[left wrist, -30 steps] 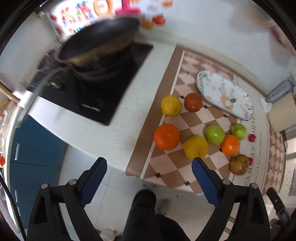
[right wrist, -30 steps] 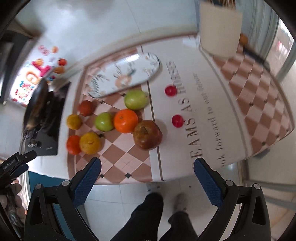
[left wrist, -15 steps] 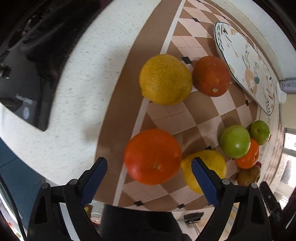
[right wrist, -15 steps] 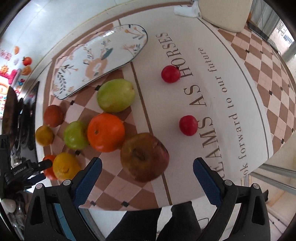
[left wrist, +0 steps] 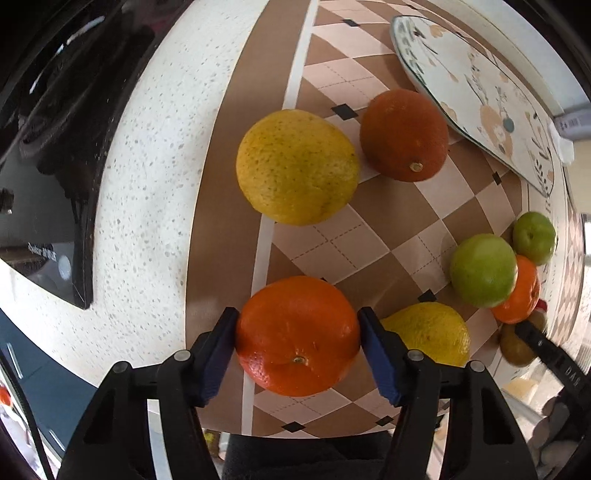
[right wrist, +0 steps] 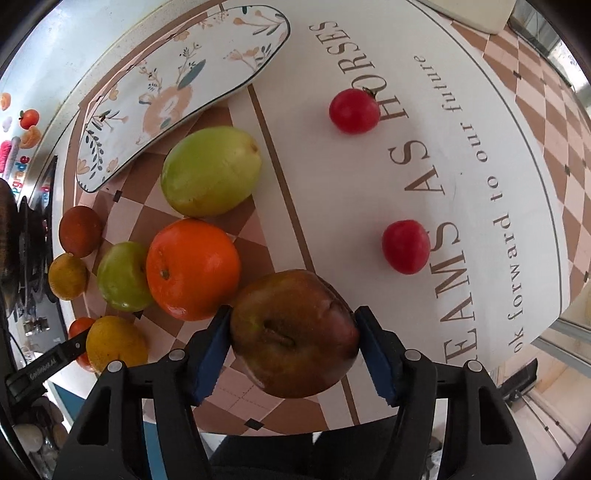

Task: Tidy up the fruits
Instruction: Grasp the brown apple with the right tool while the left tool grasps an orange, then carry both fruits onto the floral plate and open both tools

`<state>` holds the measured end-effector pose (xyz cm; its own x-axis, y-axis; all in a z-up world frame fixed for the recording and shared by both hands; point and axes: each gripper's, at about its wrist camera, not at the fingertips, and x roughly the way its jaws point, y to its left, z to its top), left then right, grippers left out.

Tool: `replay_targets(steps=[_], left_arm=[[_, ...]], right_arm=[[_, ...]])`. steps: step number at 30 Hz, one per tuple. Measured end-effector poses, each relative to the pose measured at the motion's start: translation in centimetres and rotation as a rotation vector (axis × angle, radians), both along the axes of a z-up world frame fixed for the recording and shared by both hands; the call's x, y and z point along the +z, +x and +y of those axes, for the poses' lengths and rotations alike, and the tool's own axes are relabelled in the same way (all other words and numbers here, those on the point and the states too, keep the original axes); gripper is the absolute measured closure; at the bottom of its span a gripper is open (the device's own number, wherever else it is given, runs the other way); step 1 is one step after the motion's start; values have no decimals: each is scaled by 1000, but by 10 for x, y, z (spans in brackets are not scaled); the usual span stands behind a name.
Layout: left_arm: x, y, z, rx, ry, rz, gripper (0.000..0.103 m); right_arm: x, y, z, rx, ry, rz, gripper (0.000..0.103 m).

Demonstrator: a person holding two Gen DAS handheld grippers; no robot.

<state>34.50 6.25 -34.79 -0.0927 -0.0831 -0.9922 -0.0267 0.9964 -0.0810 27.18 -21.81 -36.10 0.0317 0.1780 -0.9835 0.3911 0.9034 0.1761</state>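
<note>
My left gripper [left wrist: 298,341] is shut on a bright orange [left wrist: 297,334] at the mat's near edge. A yellow orange [left wrist: 297,167], a dark orange [left wrist: 404,134], a yellow citrus [left wrist: 430,332] and a green apple [left wrist: 483,270] lie around it. My right gripper [right wrist: 291,341] is shut on a brown-red apple [right wrist: 293,332]. Next to it in the right wrist view are an orange [right wrist: 192,268], a green pear [right wrist: 210,170], a green apple [right wrist: 122,276] and two small red fruits [right wrist: 354,110] [right wrist: 405,246]. The floral plate [right wrist: 177,92] lies behind, empty.
A checkered mat [left wrist: 332,243] with lettering covers the white counter [left wrist: 147,177]. A black hob [left wrist: 44,155] with a pan is at the left. The counter's front edge runs just under both grippers. A beige box [right wrist: 476,11] stands at the far right.
Both grippers came down from high above the counter to the fruit. The left closed on the bright orange and the right closed on the brown-red apple.
</note>
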Motion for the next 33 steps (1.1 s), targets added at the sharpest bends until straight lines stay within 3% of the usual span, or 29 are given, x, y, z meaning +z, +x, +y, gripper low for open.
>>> replay_targets(steps=[6,12,14,19,22,25,33], left_arm=[[19,-14,-14,-50,2,-26,41],[85,-11,-27,-25,-76,-86,41],[113,-1,-41,-27,-101,-129,41],[145,50,-67,-38,-143,-196,41],[143,87,-87,-52,-107,-229,41],[122,126,-102,-64,-47,-225,41],[52,205,-115,11,-23,-93,41]], right_arm=[[4,-2,9,14,-1,0,35],[38,-1,4,5,98,-58,35],[59,9,3,25,120,-102,35],[95,62,-2,105,154,-198,35],[96,110,-5,148,137,-222,35],[86,159,-3,214,98,-223,35],[40,244,11,380,15,-185,35]])
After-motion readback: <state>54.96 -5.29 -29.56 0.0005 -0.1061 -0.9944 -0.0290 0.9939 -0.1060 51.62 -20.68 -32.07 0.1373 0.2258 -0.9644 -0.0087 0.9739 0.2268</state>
